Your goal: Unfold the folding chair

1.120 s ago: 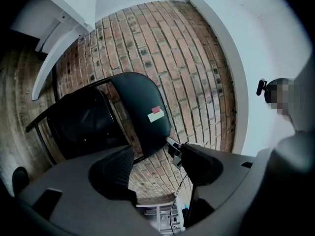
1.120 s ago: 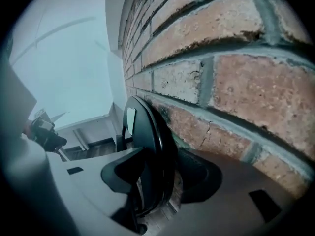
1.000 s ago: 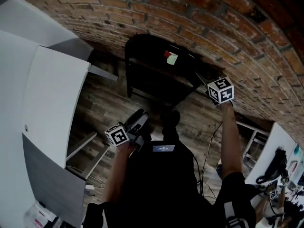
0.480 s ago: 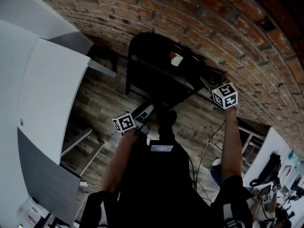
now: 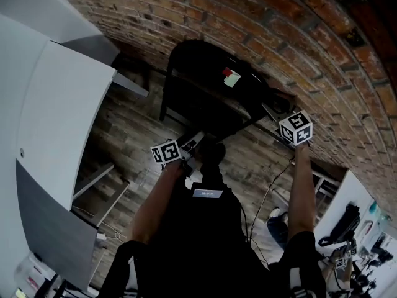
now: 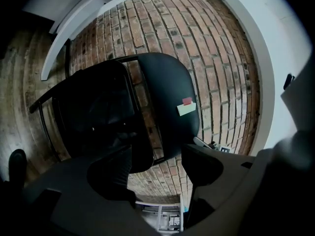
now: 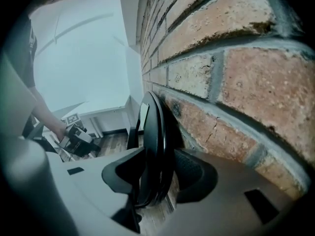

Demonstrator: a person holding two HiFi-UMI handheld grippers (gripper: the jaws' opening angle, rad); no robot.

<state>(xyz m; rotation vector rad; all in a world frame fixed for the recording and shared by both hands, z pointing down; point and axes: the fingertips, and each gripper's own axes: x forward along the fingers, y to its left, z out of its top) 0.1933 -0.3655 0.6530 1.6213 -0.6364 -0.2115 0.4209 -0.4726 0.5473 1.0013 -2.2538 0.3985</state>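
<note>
While right gripper [image 7: 156, 178] pinches the chair [image 5: 205, 95] by its back edge, left gripper [image 6: 156, 163], jaws spread and empty, should catch the seat front and draw it outward slowly, back held steady.

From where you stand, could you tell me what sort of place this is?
Probably a loft-style office or workshop: a red brick wall, a grey wood-plank floor and a white flat-topped desk.

Brick wall [image 5: 310, 17] just behind the folding chair [image 5: 205, 85] — bare wood floor [image 5: 133, 135] in front
</note>
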